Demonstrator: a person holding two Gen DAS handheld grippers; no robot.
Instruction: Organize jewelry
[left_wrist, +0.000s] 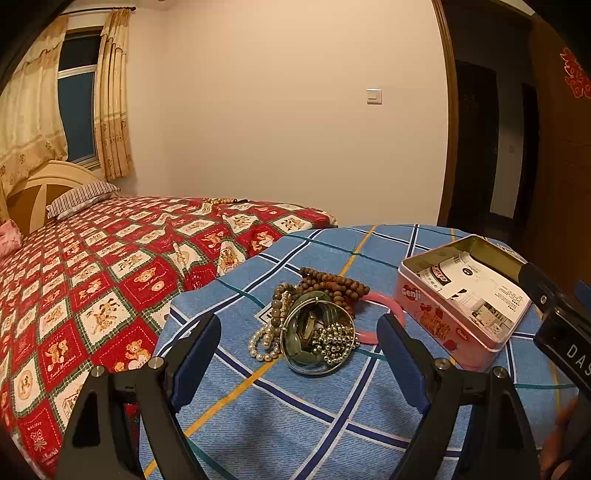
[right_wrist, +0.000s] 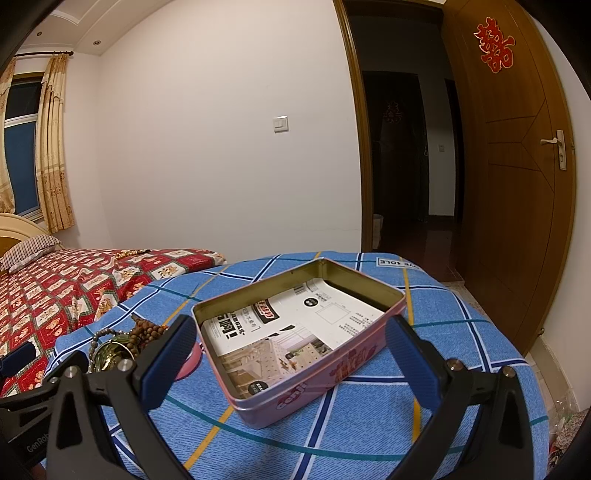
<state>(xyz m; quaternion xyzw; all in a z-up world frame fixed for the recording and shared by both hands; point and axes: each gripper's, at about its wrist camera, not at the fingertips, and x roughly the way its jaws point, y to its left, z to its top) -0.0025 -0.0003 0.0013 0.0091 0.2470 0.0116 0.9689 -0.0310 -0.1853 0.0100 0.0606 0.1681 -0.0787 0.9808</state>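
Left tool wide, level, facing jewelry pile; right tool wide, seemingly hovering over tin.

Bed with red quilt left, curtained window far left, plain wall, open wooden door right.
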